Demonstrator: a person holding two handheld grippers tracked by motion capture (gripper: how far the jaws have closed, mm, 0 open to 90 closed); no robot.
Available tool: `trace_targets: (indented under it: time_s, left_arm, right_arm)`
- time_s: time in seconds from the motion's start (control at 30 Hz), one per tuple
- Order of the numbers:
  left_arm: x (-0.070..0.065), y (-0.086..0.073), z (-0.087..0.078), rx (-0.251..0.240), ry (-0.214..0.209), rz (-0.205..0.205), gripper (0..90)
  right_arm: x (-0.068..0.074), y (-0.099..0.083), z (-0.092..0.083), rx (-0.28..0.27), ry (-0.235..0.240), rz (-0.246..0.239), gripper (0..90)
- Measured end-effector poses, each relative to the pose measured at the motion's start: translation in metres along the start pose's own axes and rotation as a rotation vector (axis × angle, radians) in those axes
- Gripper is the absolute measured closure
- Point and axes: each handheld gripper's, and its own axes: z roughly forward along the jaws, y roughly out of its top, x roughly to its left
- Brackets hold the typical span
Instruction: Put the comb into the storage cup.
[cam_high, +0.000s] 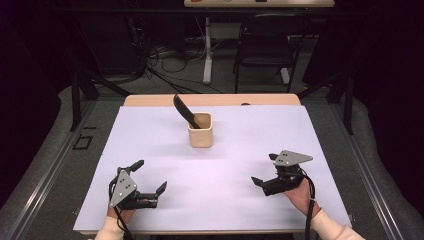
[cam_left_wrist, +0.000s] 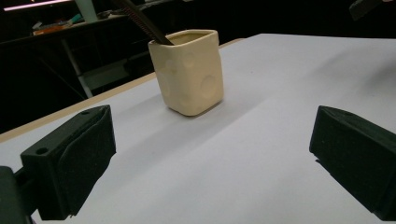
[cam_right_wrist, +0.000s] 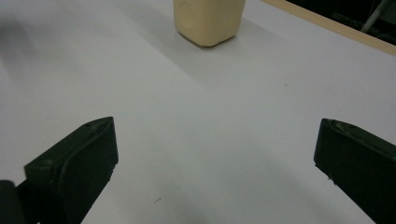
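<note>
A cream square cup (cam_high: 200, 131) stands on the white sheet (cam_high: 240, 150), a little behind the middle of the table. A black utensil (cam_high: 183, 110) leans out of it toward the back left. My left gripper (cam_high: 149, 176) rests low at the front left, open and holding nothing. At the front right, my right gripper (cam_high: 264, 169) is also open and holds nothing. In the left gripper view the cup (cam_left_wrist: 189, 72) and utensil (cam_left_wrist: 144, 23) lie ahead between the wide-apart jaws of the left gripper (cam_left_wrist: 210, 154). The right gripper view has the cup (cam_right_wrist: 209, 18) at its top, beyond the right gripper (cam_right_wrist: 215, 154).
A wooden table edge (cam_high: 215, 100) runs along the back of the sheet. Behind the table stand a dark chair (cam_high: 270, 45) and a white table leg (cam_high: 207, 50), with cables on the floor. Black frame posts flank the table on both sides.
</note>
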Motion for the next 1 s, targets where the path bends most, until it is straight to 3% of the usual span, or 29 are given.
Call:
trace_targets:
  time_s: [0.43, 0.67, 1.0]
  left_arm:
    - [0.0, 0.0, 0.001, 0.004, -0.002, -0.001, 0.2]
    - [0.0, 0.0, 0.0, 0.002, -0.001, -0.003, 0.2]
    - [0.0, 0.0, 0.001, 0.003, -0.001, -0.006, 0.2]
  right_arm:
    - [0.006, -0.021, -0.014, -0.026, -0.033, -0.014, 0.0]
    - [0.009, -0.032, -0.024, -0.07, -0.047, -0.021, 0.0]
    - [0.013, -0.04, -0.037, -0.089, -0.081, -0.032, 0.0]
